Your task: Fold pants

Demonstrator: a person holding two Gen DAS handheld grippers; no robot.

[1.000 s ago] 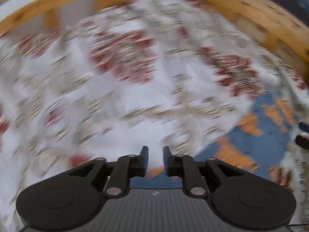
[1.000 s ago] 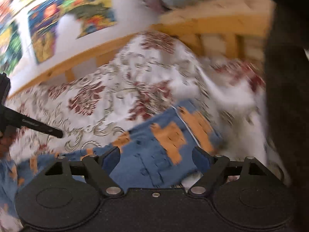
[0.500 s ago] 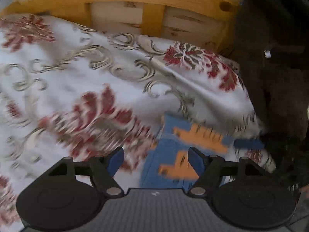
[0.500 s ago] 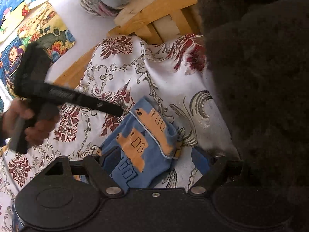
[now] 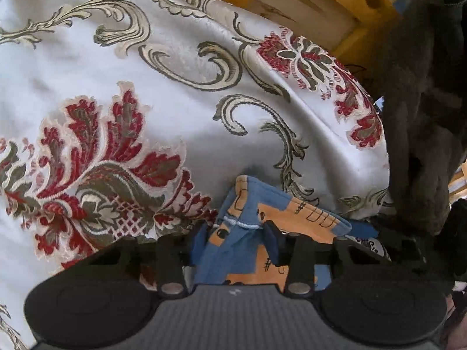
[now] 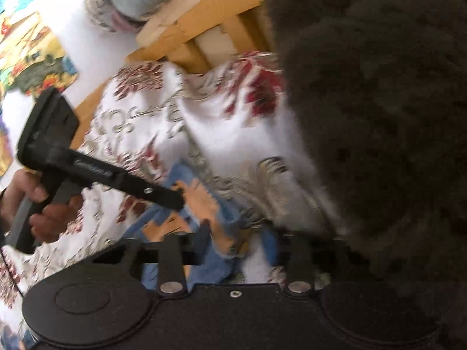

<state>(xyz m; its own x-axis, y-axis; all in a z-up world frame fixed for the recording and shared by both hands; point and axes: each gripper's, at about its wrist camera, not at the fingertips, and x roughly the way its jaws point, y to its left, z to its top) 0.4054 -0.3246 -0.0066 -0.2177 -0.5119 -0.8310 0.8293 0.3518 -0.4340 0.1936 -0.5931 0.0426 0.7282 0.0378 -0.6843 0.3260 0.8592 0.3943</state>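
The blue pants with orange patches lie bunched on the floral bedspread. My left gripper is open, its fingers on either side of a raised fold of the pants. In the right wrist view the pants lie between the open fingers of my right gripper. The left gripper shows there too, its tip touching the pants, held by a hand.
A wooden bed frame runs behind the bedspread. A dark fuzzy blanket fills the right side, close to both grippers. Colourful pictures hang on the white wall at left.
Both grippers have moved in over the pants' edge near the dark blanket. The left gripper, shut a second ago, opened and now straddles a fold. The right view has come closer.
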